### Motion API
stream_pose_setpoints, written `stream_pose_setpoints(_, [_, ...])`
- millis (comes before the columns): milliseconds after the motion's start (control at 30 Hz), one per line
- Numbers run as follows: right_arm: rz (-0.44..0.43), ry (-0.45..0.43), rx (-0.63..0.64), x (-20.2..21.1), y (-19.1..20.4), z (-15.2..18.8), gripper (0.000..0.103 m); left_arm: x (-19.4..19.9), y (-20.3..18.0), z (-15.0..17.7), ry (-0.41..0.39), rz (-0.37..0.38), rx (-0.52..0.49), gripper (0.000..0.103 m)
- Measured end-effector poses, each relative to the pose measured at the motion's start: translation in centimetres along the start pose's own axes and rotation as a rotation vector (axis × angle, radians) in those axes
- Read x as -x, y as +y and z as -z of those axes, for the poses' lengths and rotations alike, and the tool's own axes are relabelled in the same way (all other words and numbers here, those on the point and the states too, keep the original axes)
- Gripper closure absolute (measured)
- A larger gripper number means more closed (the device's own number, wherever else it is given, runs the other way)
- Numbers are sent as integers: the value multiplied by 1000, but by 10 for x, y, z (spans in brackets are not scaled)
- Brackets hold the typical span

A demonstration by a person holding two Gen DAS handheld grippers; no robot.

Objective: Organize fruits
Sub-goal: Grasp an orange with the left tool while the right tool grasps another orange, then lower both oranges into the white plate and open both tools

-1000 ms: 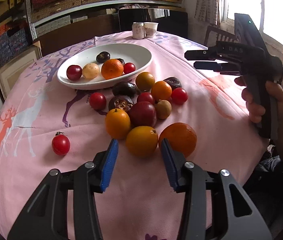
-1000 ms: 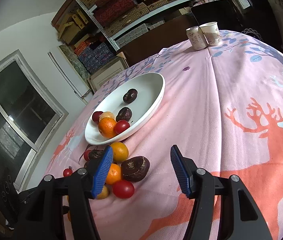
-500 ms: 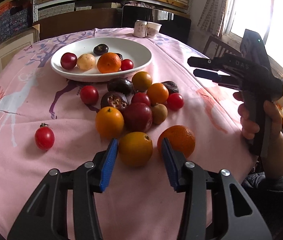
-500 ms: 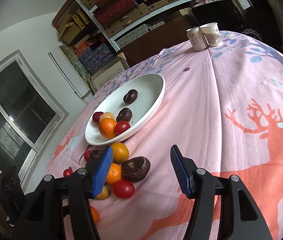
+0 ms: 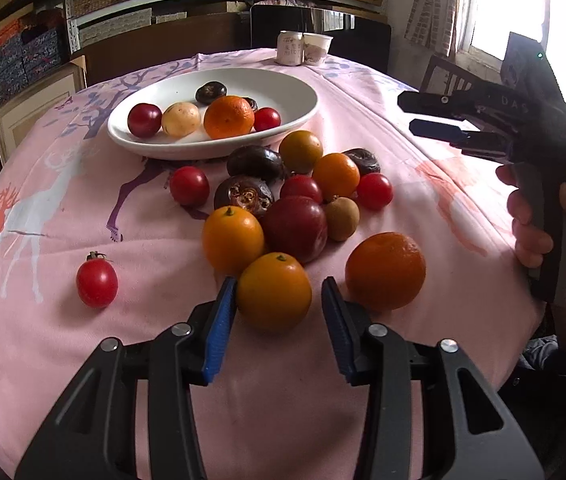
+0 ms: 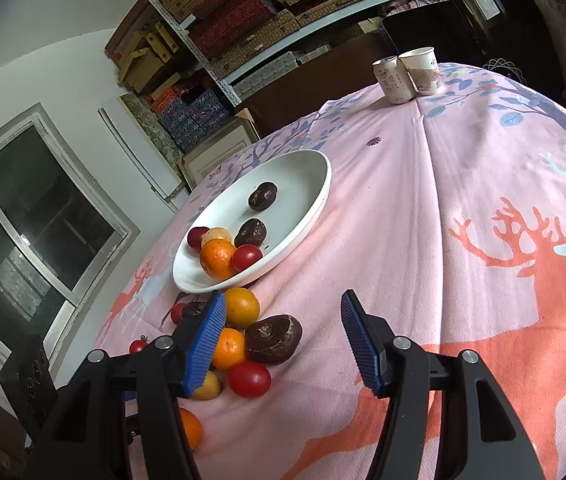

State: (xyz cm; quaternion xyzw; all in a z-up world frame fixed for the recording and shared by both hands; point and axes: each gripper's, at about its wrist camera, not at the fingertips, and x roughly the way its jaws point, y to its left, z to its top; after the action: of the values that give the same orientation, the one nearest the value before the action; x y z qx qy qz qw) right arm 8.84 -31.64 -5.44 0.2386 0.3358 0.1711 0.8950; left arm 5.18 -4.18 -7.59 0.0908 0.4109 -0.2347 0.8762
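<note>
Pink deer-print table [image 5: 383,92] with shelves behind; lone cherry tomato [image 5: 97,283] at left, white plate [image 5: 291,84] of fruit farther back. Left gripper [image 5: 279,312] jaws spread around the nearest orange [image 5: 274,291], pads not pressing it. Right gripper [image 6: 283,340], jaws spread and empty, sits right of the loose fruit pile [image 5: 303,200].

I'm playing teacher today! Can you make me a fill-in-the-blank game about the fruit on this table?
1. The white plate holds exactly one big ____ fruit.
2. The fingers of the left gripper sit on either side of a yellow-orange ____.
3. The lone cherry tomato lies on a ____ tablecloth.
4. Beside the can stands a paper ____.

Missing words: orange; fruit; pink; cup
</note>
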Motion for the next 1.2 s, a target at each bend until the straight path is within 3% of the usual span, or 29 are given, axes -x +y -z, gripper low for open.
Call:
stream_pose_setpoints(67, [-3,5,6,0,1,0,43,-2,4,0,8,4,23,68])
stream_pose_setpoints(167, [-14,32,50,-3,9,3,48,6,9,4,5,41,49,68])
stream_pose_setpoints(300, [-79,112,176,0,38,27,51,31,21,10,-35,-8,72,68])
stream_pose_setpoints(333, [-96,135,217,1,49,36,50,37,26,11,-43,-12,83,68])
stream_pose_setpoints(367, [-100,153,260,2,59,46,40,41,31,12,-45,-20,92,68])
stream_pose_setpoints(433, [-88,158,335,5,78,65,30,47,39,13,-45,-42,109,68])
stream_pose_setpoints(533, [-101,212,396,0,99,83,30,49,46,16,-40,-52,125,68])
stream_pose_setpoints(600, [-47,222,434,-8,109,89,30,49,47,18,-38,-46,135,68])
stream_pose_setpoints(633, [-24,221,434,-11,111,91,36,49,47,18,-39,-43,136,68])
stream_pose_setpoints(667, [-20,221,418,-14,111,90,56,48,46,19,-39,-42,134,68])
stream_pose_setpoints(833, [-21,241,409,-16,115,90,58,45,41,21,-34,-45,120,68])
stream_pose_setpoints(933, [-78,249,356,-10,110,83,58,48,43,18,-48,-38,127,68])
stream_pose_setpoints(1067, [-125,192,287,4,103,57,58,53,47,4,-81,-40,130,68])
stream_pose_setpoints(1200, [-107,138,226,4,93,15,58,52,54,-28,-118,-36,119,67])
